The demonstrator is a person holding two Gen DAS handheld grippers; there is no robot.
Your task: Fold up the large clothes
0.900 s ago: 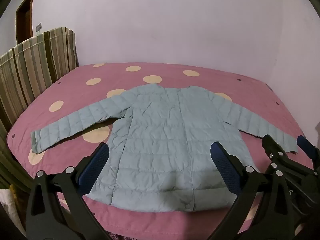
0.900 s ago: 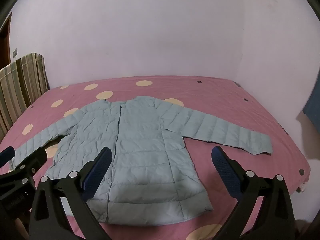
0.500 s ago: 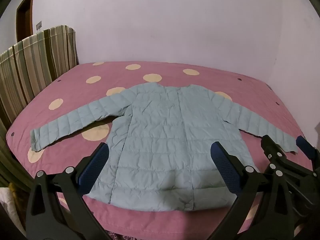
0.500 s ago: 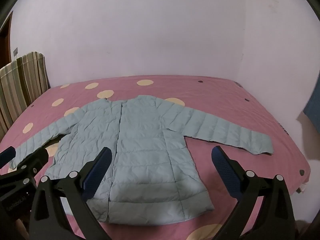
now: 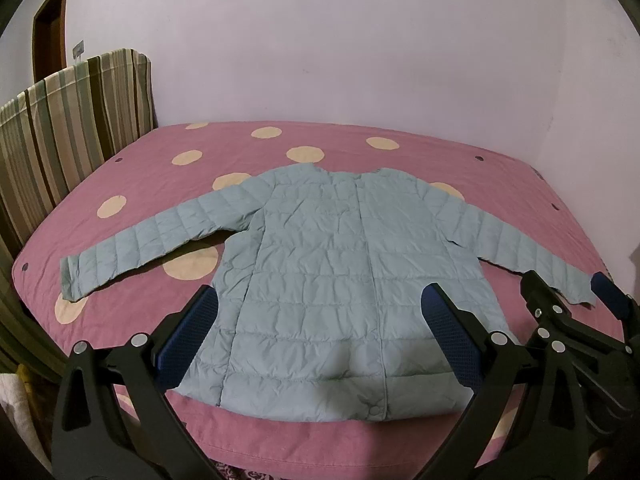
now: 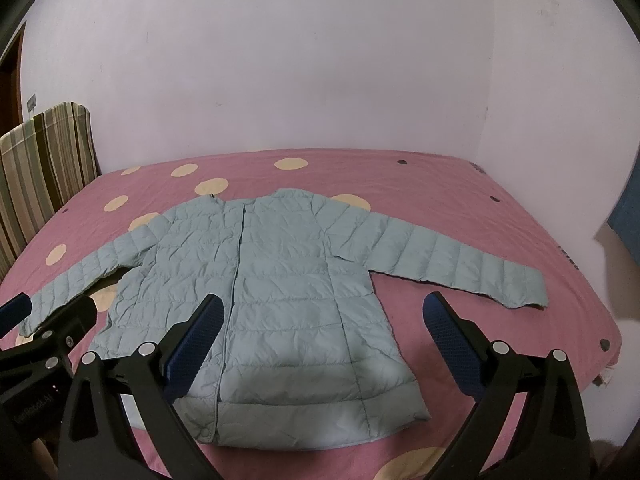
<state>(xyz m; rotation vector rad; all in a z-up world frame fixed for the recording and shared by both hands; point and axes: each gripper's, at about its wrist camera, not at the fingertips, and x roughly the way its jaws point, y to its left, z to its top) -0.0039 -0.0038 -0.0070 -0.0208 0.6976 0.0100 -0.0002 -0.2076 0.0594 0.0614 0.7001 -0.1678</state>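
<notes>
A light blue quilted jacket (image 5: 332,276) lies flat on the pink dotted bed (image 5: 340,148), front up, collar toward the wall, both sleeves spread out. It also shows in the right wrist view (image 6: 280,292). My left gripper (image 5: 318,334) is open and empty, held above the jacket's hem near the bed's front edge. My right gripper (image 6: 320,336) is open and empty, above the hem's right part. The right gripper (image 5: 576,304) shows at the right of the left wrist view; the left gripper (image 6: 52,312) shows at the left of the right wrist view.
A striped headboard (image 5: 72,132) stands along the bed's left side. Pale walls close the far side and right side. A brown door (image 5: 50,32) is at the far left. A blue object (image 6: 626,216) hangs at the right wall.
Both grippers have risen and drawn back slightly; the jacket sits a little lower in both views. The jacket has not moved on the bed.
</notes>
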